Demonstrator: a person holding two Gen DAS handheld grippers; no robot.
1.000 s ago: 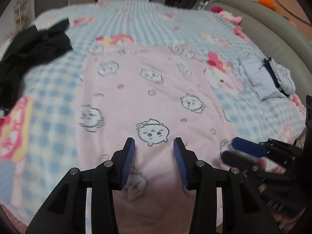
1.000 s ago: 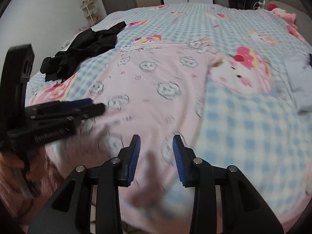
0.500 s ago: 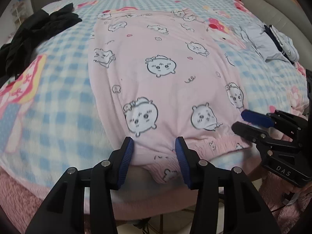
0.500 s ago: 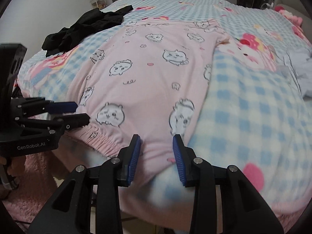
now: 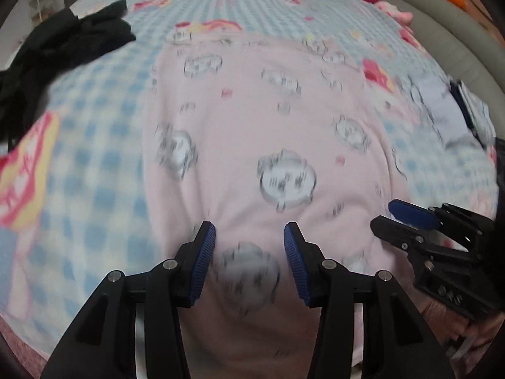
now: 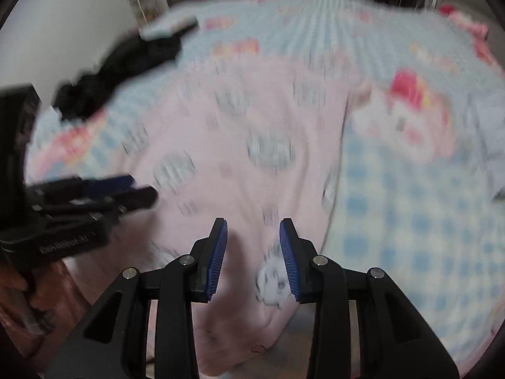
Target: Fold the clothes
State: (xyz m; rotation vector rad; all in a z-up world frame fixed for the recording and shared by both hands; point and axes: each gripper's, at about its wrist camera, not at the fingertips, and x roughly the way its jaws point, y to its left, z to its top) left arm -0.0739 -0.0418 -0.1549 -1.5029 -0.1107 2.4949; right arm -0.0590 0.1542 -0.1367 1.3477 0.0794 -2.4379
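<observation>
A pink garment (image 5: pixel 268 110) printed with grey cartoon faces lies spread flat on the bed, its near hem hanging over the front edge. My left gripper (image 5: pixel 249 240) stands over the hem's left part, its jaws apart with pink fabric between them and the pads not pressing. It also shows in the right wrist view as the left gripper (image 6: pixel 143 188). My right gripper (image 6: pixel 252 237) sits at the hem's right corner of the garment (image 6: pixel 252 120), jaws apart, a fold with a printed face resting against one pad. The left wrist view shows this right gripper (image 5: pixel 383 213) from the side. Both views are blurred.
The bed has a blue-and-white check blanket (image 5: pixel 94 158) with pink cartoon patches. Black clothes (image 5: pixel 63 44) are heaped at the far left, and a folded pale pile (image 5: pixel 442 107) lies at the right. A grey padded surround (image 5: pixel 442 31) curves along the right side.
Both grippers have come in over the near hem. Half a second ago the hem lay at the fingertips; now pink fabric fills the gap between each pair of fingers. The left jaws stand slightly wider.
</observation>
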